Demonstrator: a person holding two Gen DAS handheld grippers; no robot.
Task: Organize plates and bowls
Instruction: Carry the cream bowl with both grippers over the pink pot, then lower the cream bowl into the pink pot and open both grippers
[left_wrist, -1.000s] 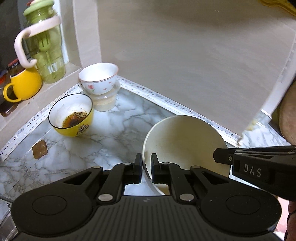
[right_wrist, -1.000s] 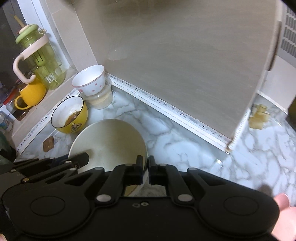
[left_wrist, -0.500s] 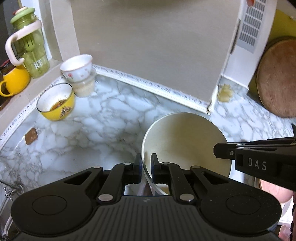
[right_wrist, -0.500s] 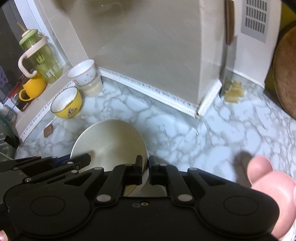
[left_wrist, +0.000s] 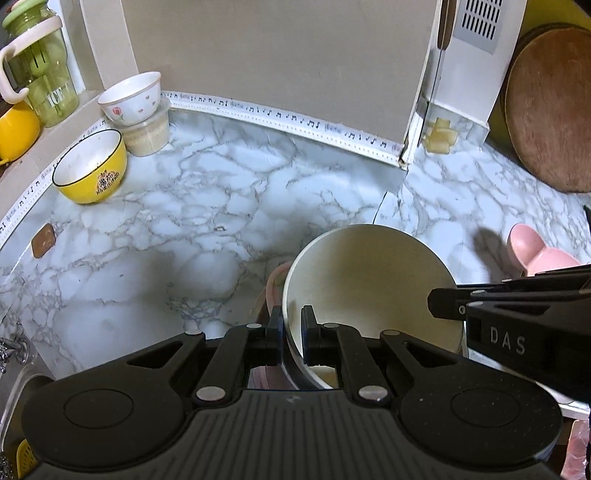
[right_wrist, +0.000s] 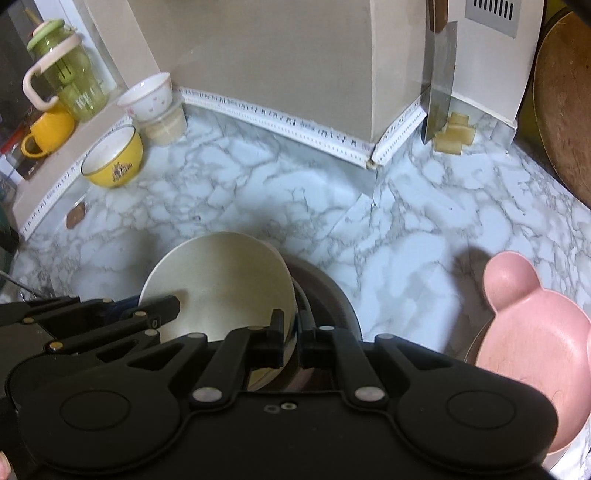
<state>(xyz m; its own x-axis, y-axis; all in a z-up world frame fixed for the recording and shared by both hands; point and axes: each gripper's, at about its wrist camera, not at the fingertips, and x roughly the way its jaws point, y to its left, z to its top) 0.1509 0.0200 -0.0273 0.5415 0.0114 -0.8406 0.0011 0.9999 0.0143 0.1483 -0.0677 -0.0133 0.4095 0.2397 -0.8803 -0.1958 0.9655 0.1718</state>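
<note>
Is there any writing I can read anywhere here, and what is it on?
"DAS": on the side of the right gripper, seen from the left wrist.
Green bottle: pale lettering, too blurred to read.
Yellow bowl: dark emblem, unreadable.
White trim strip: printed music notes, no words.

On the window ledge (left_wrist: 44, 144) above the marble countertop (left_wrist: 207, 206), a green bottle (left_wrist: 40, 81) stands beside a yellow mug (left_wrist: 14, 131). A cleaver (right_wrist: 439, 99) and round wooden board (left_wrist: 550, 110) lean at the countertop's far right.
</note>
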